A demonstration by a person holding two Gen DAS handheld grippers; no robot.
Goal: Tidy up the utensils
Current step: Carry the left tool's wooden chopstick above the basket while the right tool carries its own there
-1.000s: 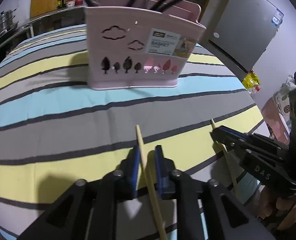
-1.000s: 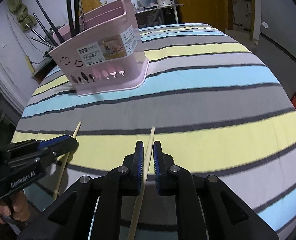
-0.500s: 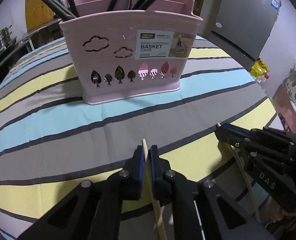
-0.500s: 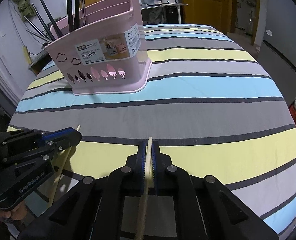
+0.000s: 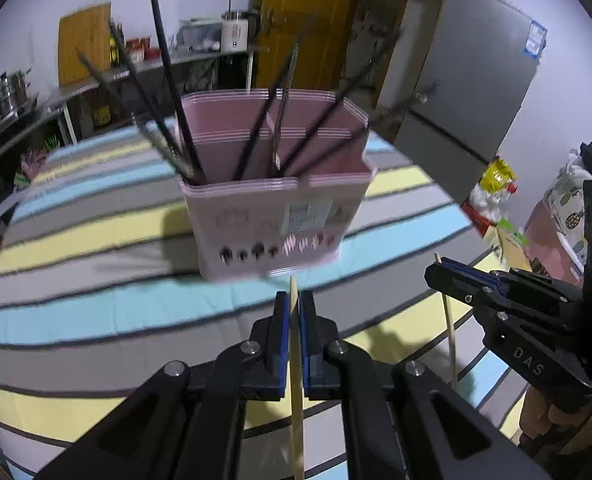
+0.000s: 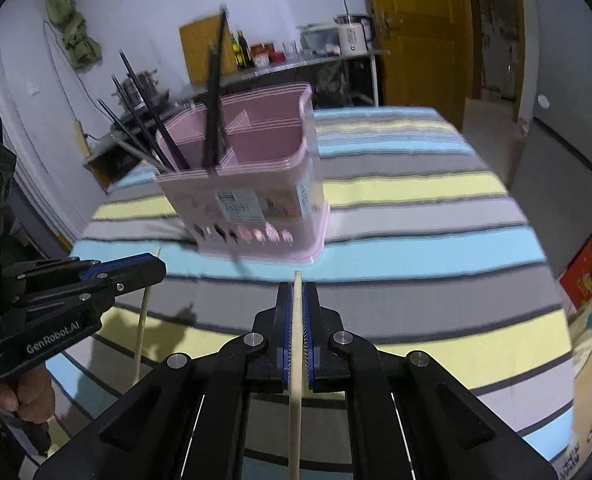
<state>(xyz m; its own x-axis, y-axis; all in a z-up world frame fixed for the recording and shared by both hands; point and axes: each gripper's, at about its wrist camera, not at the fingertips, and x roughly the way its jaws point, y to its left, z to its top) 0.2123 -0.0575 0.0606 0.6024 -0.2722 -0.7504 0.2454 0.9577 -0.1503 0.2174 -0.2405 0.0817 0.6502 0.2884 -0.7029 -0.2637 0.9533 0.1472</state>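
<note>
A pink utensil basket [image 5: 280,216] with several black chopsticks [image 5: 172,80] standing in it sits on the striped table; it also shows in the right wrist view [image 6: 256,196]. My left gripper [image 5: 294,300] is shut on a pale wooden chopstick [image 5: 296,384], lifted above the table in front of the basket. My right gripper [image 6: 297,292] is shut on a second wooden chopstick [image 6: 295,380], also lifted. Each gripper shows in the other's view, the right one [image 5: 440,270] at the right, the left one [image 6: 154,266] at the left, each with its stick [image 5: 448,320] hanging below.
The striped tablecloth [image 5: 96,280] covers the table. A grey fridge [image 5: 472,80] and bags [image 5: 492,184] stand beyond its right edge. A counter with pots [image 5: 8,96] and bottles and a yellow door [image 6: 416,32] lie behind the basket.
Both grippers closed onto their wooden chopsticks and lifted them off the table. The views rose, so the basket's open top now shows.
</note>
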